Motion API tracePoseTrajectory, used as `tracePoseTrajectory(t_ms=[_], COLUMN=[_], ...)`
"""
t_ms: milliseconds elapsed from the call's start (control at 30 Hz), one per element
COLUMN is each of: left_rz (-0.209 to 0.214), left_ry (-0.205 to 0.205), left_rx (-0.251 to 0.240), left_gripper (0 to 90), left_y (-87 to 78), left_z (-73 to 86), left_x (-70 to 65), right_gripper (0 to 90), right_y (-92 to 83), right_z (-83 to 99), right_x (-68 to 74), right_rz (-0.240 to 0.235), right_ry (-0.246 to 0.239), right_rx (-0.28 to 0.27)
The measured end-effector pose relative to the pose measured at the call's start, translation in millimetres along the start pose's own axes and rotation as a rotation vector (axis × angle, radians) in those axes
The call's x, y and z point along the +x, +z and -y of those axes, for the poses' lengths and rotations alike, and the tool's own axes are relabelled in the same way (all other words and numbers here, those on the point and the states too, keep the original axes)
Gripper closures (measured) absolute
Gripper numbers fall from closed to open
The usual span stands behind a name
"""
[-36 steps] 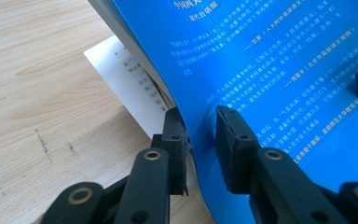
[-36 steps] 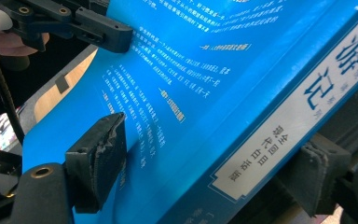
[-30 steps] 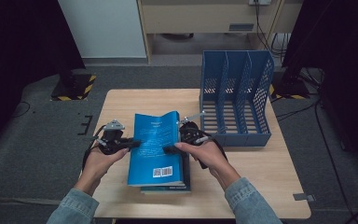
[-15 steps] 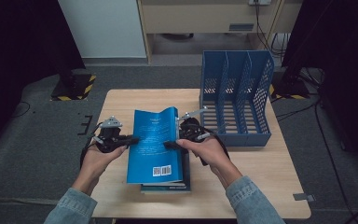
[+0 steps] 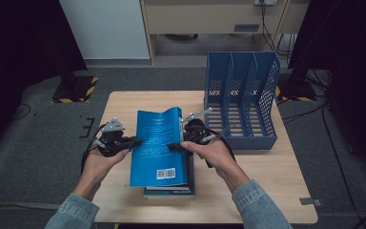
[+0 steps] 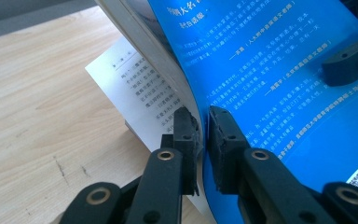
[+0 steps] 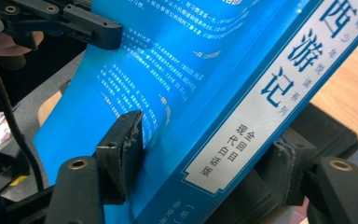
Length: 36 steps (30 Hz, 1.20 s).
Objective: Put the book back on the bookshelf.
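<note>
A blue paperback is held tilted above a dark book that lies on the wooden table. My left gripper is at the paperback's left edge. In the left gripper view its pads are shut on the curled blue cover, with white pages hanging beneath. My right gripper straddles the spine. Its jaws have just been closing, and in the right gripper view they press on the back cover and the underside of the blue book.
A blue perforated file rack with three slots stands at the table's back right, close behind my right hand. Bare tabletop lies to the left of the books. Dark floor surrounds the table.
The blue book's far edge has tipped up slightly. Both hands stay about where they were.
</note>
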<state>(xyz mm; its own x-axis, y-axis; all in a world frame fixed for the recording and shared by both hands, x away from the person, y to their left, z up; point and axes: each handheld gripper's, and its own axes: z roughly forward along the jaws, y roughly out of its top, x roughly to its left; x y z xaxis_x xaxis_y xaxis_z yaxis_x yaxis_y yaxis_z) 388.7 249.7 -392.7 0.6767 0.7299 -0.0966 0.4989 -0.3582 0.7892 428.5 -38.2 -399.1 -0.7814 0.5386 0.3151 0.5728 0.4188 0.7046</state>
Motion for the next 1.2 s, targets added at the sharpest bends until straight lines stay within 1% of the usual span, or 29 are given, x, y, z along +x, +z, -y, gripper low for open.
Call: tracePoseTrajectory(t_ms=[133,200,300,400,500,567,700,867,1067,1200], left_rz=[-0.008,-0.011,-0.021,-0.019,-0.004,-0.004,-0.006,-0.01,-0.014,-0.017], left_ry=[0.022,0.029,0.053,0.066,0.065,0.073,0.084,0.097,0.1,0.101], left_rx=[-0.017,-0.025,-0.037,-0.054,-0.069,-0.071,-0.068,-0.062,-0.06,-0.064], left_gripper=[82.2,82.4,82.4,82.6,83.0,83.2,83.2,83.2,83.1,83.1], left_y=[-4.5,-5.9,-7.4,-9.5,-11.9,-12.2,-11.9,-12.0,-11.7,-13.0], left_z=[-5.9,-7.7,-8.7,-9.1,-10.2,-11.3,-13.6,-15.6,-17.0,-20.8], left_x=[-2.1,-3.1,-4.7,-5.2,-4.4,-5.0,-6.5,-8.3,-8.0,-6.1], right_gripper=[37.7,37.8,37.9,38.2,38.3,38.5,38.5,38.7,39.0,40.8], right_y=[-5.2,-7.5,-9.3,-10.4,-11.4,-13.0,-14.0,-10.7,-6.5,-6.6], right_z=[-4.1,-6.7,-9.9,-12.6,-16.2,-19.8,-24.7,-25.6,-31.2,-36.0], right_x=[2.9,3.3,3.6,2.8,1.7,0.7,-1.1,-7.1,-13.3,-14.1], right_rz=[0.012,0.011,0.011,0.01,0.009,0.012,0.011,0.011,0.01,0.019], right_ry=[-0.023,-0.025,-0.03,-0.036,-0.04,-0.04,-0.036,-0.015,0.002,-0.002], right_rx=[-0.018,-0.017,-0.011,-0.007,-0.007,-0.015,-0.011,-0.004,0.005,0.005])
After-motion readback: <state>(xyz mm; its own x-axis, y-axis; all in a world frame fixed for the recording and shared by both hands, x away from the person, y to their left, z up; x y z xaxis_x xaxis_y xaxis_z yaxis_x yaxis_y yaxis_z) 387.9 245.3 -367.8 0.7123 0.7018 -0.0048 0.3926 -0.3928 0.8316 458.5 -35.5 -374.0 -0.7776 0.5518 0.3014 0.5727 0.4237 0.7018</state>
